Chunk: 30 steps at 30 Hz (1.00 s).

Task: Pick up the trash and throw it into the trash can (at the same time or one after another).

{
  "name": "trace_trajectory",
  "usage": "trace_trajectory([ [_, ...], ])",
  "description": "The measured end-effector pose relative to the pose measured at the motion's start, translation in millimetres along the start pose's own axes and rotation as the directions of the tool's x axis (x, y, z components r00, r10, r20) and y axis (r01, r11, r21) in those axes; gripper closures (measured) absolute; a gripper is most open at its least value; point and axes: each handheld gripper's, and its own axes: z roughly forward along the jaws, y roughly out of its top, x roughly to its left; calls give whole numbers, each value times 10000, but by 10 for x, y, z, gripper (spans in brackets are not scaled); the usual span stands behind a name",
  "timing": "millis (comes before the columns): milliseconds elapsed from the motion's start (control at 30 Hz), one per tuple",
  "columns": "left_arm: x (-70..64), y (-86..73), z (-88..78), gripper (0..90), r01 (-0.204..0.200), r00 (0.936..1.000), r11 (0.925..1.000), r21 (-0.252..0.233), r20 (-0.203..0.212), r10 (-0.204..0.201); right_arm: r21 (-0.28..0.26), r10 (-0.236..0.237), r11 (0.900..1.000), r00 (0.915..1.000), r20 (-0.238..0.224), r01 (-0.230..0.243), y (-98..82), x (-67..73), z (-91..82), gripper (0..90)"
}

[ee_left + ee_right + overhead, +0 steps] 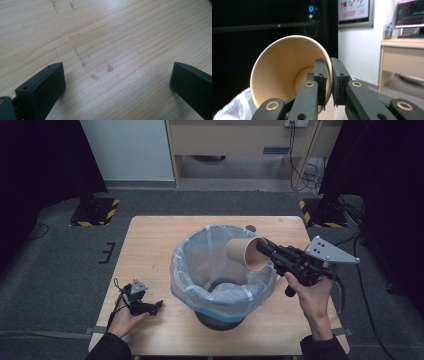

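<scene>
Overhead, one paper cup (246,253) above one lined bin (222,270).

wooden table (150,250), hazard-striped stand bases (95,212)

The high view looks forward and down from above the near edge of the wooden table (150,245), taking in the whole tabletop and floor beyond. The left gripper view sits very near that same table (112,37), facing down at its grain. The right gripper view faces level across the room, close behind the paper cup (287,72), which sits right of centre in the high view (247,252).
</scene>
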Motion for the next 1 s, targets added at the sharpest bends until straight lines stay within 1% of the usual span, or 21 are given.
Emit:
trace_trajectory([
  [67,0,0,0,0,-1,10000,10000,0,0,1,235,-46,9997,10000,-27,47,-24,7,33,831],
  [100,0,0,0,0,-2,10000,10000,3,0,2,325,-14,9995,10000,-89,16,-36,11,55,807],
  [167,0,0,0,0,-2,10000,10000,-1,0,2,428,-51,9991,9999,-151,58,-61,14,98,721],
  [233,0,0,0,0,2,10000,10000,-1,0,-2,486,-135,9987,9998,-151,142,-88,9,138,673],
  [300,0,0,0,0,1,10000,10000,-2,0,-1,459,-75,9989,9998,-168,83,-97,-3,147,643],
  [367,0,0,1,0,-2,10000,10000,-2,3,2,269,-68,9996,10000,-65,70,-84,-25,125,604],
  [467,0,1,1,0,-2,10000,10000,-2,3,2,-215,101,9997,9997,240,-96,-28,-78,38,539],
  [533,-1,1,1,0,-3,10000,10000,1,5,3,-564,141,9983,9982,577,-109,7,-140,-34,484],
  [600,-1,1,1,0,-3,10000,10000,1,4,3,-816,175,9966,9944,1043,-89,25,-216,-113,464],
  [633,-1,1,1,0,-3,10000,10000,1,4,3,-816,175,9966,9944,1043,-89,25,-216,-113,464],
  [667,-1,1,1,0,0,10000,10000,1,5,0,-1019,318,9947,9873,1559,-159,23,-306,-185,441],
  [700,-1,1,1,0,-3,10000,10000,2,5,3,-1069,360,9941,9821,1850,-163,14,-358,-217,432],
  [733,-1,1,1,0,-3,10000,10000,1,4,3,-1094,371,9939,9752,2183,-133,-4,-414,-247,422],
  [800,-1,1,1,0,-1,10000,10000,2,6,1,-1027,475,9945,9594,2782,-194,-57,-527,-295,419],
  [867,-1,1,0,0,-2,10000,10000,4,5,2,-929,683,9948,9453,3191,-405,-143,-644,-320,425],
  [900,-1,1,0,0,-2,10000,10000,4,5,2,-929,683,9948,9453,3191,-405,-143,-644,-320,425],
  [933,-1,1,1,0,-1,10000,10000,2,5,1,-821,775,9952,9393,3343,-530,-195,-700,-327,432],
  [967,-1,1,1,0,-1,10000,10000,2,4,1,-472,885,9960,9256,3681,-764,-317,-811,-328,442],
  [1000,-1,1,1,0,-2,10000,10000,1,4,2,-328,877,9961,9214,3787,-814,-358,-843,-326,450],
])
